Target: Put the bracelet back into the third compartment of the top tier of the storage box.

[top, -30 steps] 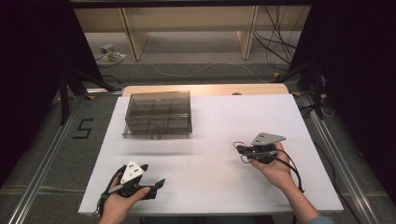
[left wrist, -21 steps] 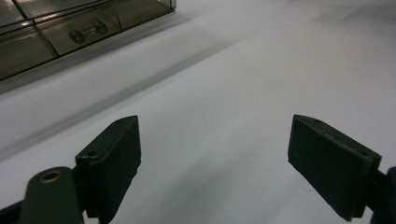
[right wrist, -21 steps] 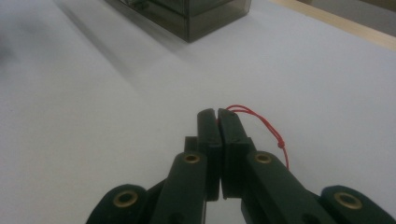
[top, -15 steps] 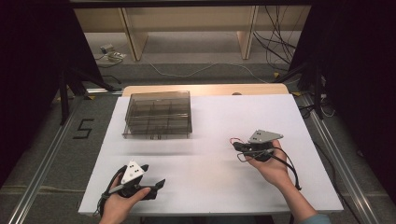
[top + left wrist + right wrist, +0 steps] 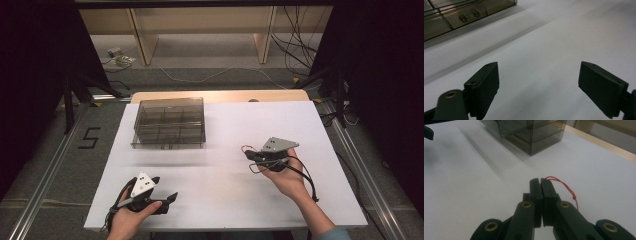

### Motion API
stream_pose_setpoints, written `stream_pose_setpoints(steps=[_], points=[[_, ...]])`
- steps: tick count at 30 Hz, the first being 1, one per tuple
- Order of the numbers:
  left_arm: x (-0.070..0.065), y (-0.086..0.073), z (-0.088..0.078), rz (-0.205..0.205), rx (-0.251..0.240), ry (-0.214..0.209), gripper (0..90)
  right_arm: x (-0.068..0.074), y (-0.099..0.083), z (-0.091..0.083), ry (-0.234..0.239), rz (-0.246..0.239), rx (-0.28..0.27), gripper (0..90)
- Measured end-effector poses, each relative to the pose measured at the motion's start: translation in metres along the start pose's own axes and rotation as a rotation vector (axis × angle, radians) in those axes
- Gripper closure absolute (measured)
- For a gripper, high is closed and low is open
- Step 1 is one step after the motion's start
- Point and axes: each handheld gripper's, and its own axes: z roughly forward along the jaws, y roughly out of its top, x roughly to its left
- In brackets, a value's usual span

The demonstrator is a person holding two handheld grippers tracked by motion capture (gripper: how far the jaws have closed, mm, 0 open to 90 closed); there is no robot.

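Note:
My right gripper (image 5: 250,153) hovers over the right half of the white table (image 5: 225,125), held in a hand. Its jaws are shut, and a thin red cord (image 5: 564,186) comes out from between the tips (image 5: 540,181) and loops away to the right. The cord (image 5: 245,148) also shows as a small red loop at the gripper's front. My left gripper (image 5: 169,198) rests near the front left edge, its jaws wide apart (image 5: 539,75) with only bare table between them.
A smoky transparent compartment box (image 5: 169,121) stands at the back left of the table; both gripper views catch it (image 5: 461,15) (image 5: 531,132). A wooden strip (image 5: 220,96) borders the far edge. Cables lie on the floor beyond.
The right gripper has drifted slightly to the left, still shut on the cord. The left gripper has not moved.

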Motion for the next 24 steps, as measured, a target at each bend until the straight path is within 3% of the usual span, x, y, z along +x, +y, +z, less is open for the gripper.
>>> stream_pose_setpoints(steps=[24], points=[[0.000, -0.001, 0.000, 0.001, 0.009, 0.005, 16.8, 0.006, 0.020, 0.010, 0.014, -0.028, -0.018, 88.9]])
